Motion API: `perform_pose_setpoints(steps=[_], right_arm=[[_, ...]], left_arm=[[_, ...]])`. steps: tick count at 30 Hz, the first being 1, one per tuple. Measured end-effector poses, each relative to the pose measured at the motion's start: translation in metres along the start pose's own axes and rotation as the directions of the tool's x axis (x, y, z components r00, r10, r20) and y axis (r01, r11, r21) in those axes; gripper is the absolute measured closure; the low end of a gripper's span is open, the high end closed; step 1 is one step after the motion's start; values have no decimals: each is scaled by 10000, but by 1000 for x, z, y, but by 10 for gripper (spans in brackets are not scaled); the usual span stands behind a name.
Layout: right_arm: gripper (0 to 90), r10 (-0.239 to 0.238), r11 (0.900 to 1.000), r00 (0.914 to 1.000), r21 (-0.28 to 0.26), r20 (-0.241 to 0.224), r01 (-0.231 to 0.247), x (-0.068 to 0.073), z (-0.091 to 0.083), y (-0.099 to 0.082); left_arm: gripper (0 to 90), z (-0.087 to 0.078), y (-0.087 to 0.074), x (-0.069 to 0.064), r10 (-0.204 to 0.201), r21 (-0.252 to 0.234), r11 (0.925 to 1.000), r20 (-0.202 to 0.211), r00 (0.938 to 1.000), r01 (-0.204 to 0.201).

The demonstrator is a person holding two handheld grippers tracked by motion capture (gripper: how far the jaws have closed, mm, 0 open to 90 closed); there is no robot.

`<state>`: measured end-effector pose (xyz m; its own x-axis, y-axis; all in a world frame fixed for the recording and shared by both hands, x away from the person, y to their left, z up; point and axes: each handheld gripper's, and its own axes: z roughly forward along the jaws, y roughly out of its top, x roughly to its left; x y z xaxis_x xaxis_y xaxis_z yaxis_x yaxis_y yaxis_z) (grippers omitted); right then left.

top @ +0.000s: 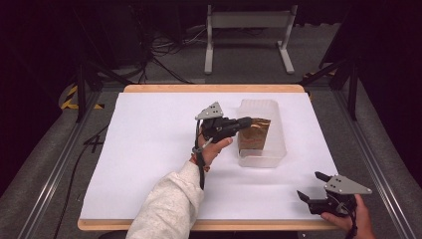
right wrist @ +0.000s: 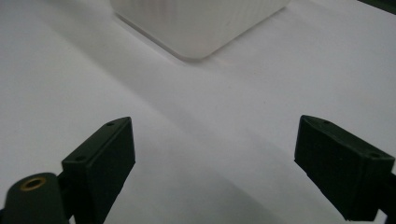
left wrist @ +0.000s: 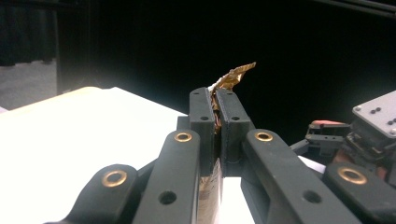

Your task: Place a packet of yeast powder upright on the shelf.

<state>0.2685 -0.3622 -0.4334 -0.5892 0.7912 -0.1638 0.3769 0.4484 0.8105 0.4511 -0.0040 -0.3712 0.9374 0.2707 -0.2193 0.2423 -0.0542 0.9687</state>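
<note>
The left gripper (top: 243,122) pinches the gold packet (top: 255,132) by its top edge — to steady it in the clear bin (top: 278,149) — while the right gripper (top: 312,186), jaws apart, idles at the counter's (top: 149,149) five o'clock.

A crinkled gold-brown pouch (top: 254,132) stands upright inside a translucent white bin (top: 278,149) — right of frame centre — its top edge pinched.

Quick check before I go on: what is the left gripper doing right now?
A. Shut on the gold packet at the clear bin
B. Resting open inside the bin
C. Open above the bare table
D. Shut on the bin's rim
A: the left gripper has its jaws closed on the crinkled gold packet over the clear bin.
</note>
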Motion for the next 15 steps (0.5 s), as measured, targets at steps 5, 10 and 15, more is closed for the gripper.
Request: perform_pose_setpoints(steps=[5, 10, 15], right_arm=[[128, -20, 10000, 10000, 24, 0, 20, 1, 0, 0], [128, -35, 10000, 10000, -5, 16, 35, 1, -1, 1], [128, -44, 10000, 10000, -5, -7, 44, 2, -1, 2]], left_arm=[[861, -1, 3, -3, 255, 268, 9993, -202, 9995, -250], [854, -1, 11, -9, 714, 860, 9940, -475, 9963, -672], [846, -1, 20, -15, 1330, 1614, 9795, -703, 9886, -1203]])
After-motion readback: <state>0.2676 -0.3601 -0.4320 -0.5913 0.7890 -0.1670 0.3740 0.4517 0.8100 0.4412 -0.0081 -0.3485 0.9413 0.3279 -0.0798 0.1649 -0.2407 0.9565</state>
